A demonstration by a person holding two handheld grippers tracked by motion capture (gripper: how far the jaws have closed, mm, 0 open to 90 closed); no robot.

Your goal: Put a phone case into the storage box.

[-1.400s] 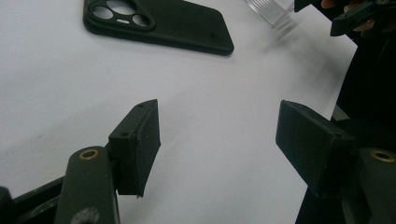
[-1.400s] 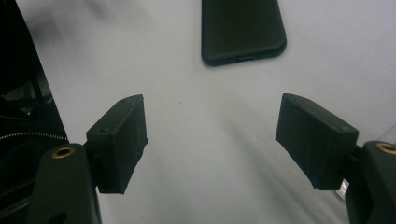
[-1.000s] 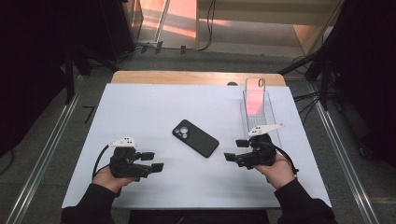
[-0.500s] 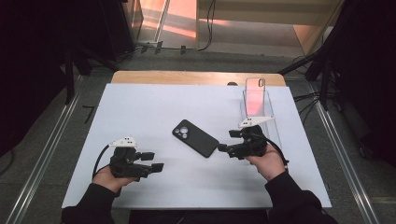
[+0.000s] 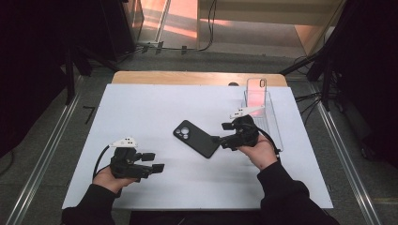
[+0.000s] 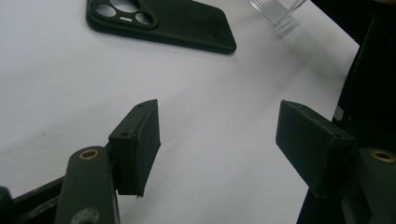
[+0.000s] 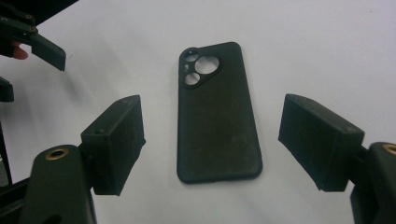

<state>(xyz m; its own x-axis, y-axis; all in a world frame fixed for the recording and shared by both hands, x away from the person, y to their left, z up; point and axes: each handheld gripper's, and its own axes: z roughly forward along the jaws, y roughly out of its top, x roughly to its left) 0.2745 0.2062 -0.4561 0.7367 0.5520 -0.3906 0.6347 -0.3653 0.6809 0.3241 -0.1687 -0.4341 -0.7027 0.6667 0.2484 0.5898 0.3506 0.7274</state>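
Observation:
A black phone case lies camera-holes up in the middle of the white mat. My right gripper is at its right end, pointing left. In the right gripper view the case lies lengthwise between the two open jaws of that gripper, and neither pad touches it. My left gripper rests low near the front left of the mat, open and holding nothing. In the left gripper view its jaws stand wide over bare mat, with the case farther off.
A clear plastic stand at the back right holds an upright phone-shaped piece. A corner of the stand appears in the left gripper view. A wooden table edge runs behind the mat. Metal rails and cables line the floor.
My right hand has moved left across the mat from beside the clear stand to the phone case's right end. The left hand and the case have stayed put.

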